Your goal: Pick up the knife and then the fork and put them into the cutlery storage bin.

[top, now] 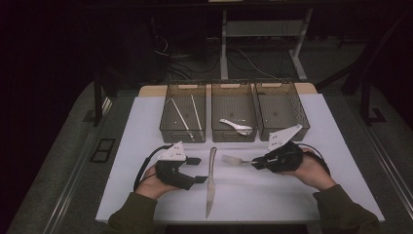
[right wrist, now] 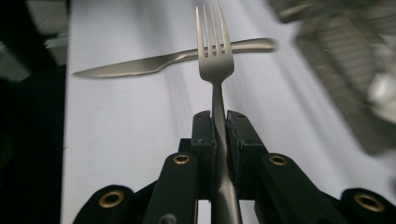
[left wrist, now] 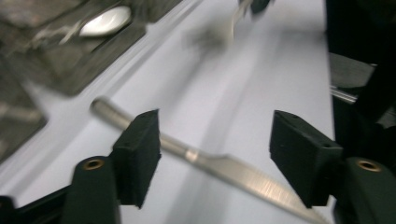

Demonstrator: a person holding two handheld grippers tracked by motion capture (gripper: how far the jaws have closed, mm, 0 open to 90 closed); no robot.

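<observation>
Knife (top: pixel 211 181) sits closest to the near table edge, flat on the white mat (top: pixel 146 122), long axis running near-to-far, tip toward the person, handle toward the trays. Left gripper (top: pixel 196 170) is just left of it, jaws open and empty — in the left gripper view the knife (left wrist: pixel 205 161) passes diagonally behind the gap between the two pads (left wrist: pixel 140 154), apparently not touched by either.

Right gripper (top: pixel 254 163) is clamped tight on a fork (top: pixel 234 160), handle pinched between the jaws, tines pointing left toward the knife and held off the mat. Right gripper view confirms: fork (right wrist: pixel 214 60) straight out along the jaws, knife (right wrist: pixel 173 59) lying crosswise beyond the tines.

Three mesh trays at the far side: left tray (top: pixel 182 113) has chopsticks (top: pixel 181 116), middle tray (top: pixel 234 111) a white spoon (top: pixel 236 126), right tray (top: pixel 281 109) looks empty.

Judgement: the fork probably goes to that right tray, up and right of the right gripper. Left is nearer the knife — it needs to straddle the handle across its axis.
</observation>
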